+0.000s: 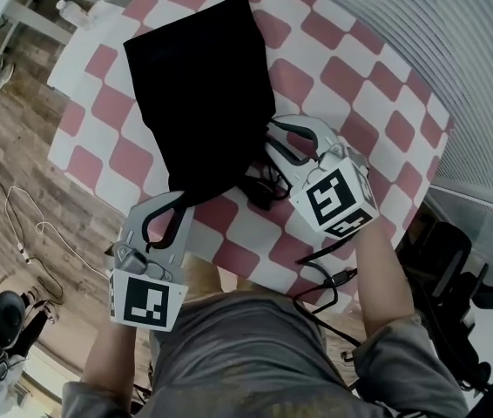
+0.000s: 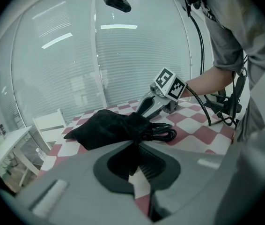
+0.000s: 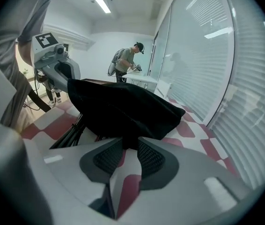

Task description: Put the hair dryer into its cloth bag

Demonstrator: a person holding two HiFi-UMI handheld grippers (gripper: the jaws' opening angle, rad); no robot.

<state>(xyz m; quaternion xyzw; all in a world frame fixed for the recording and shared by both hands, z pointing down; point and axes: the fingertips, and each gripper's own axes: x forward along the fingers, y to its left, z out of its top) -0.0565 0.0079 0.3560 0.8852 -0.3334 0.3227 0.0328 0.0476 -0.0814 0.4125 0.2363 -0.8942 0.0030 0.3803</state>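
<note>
Narrow jaws of left gripper (image 1: 172, 200) and right gripper (image 1: 272, 139) each pinching cloth bag (image 1: 201, 85) mouth. Loose cord (image 1: 260, 190) poking out; fabric slipping from these 2 thin pinches probably spilling more.

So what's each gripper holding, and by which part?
Both hold the cloth bag by its fabric: the left gripper pinches its near corner, the right gripper its side edge near that end.

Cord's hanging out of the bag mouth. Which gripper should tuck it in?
Right, probably. The cord loops out of the bag just beside the right gripper; the left gripper pinches the bag's other corner, farther off, and can steady it. The right must first release the cloth.
</note>
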